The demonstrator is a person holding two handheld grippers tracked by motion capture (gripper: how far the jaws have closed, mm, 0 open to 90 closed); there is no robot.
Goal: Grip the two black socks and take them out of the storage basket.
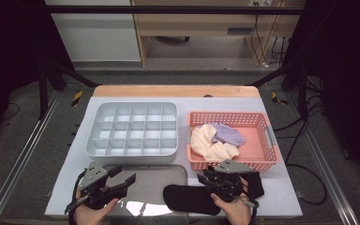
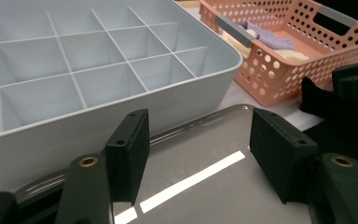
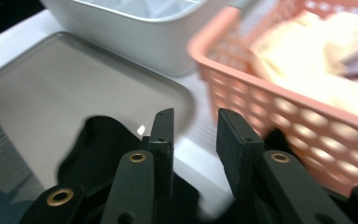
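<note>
While parted with nothing gripped, right tongs (image 1: 205, 179) just above the black cloth (image 1: 190, 199), left tongs (image 1: 123, 177) wide.

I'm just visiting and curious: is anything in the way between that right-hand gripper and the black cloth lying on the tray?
Nothing visible. The right gripper hangs directly over the black cloth on the metal tray, jaws apart with nothing between them. The pink basket sits beside it, not between.
</note>
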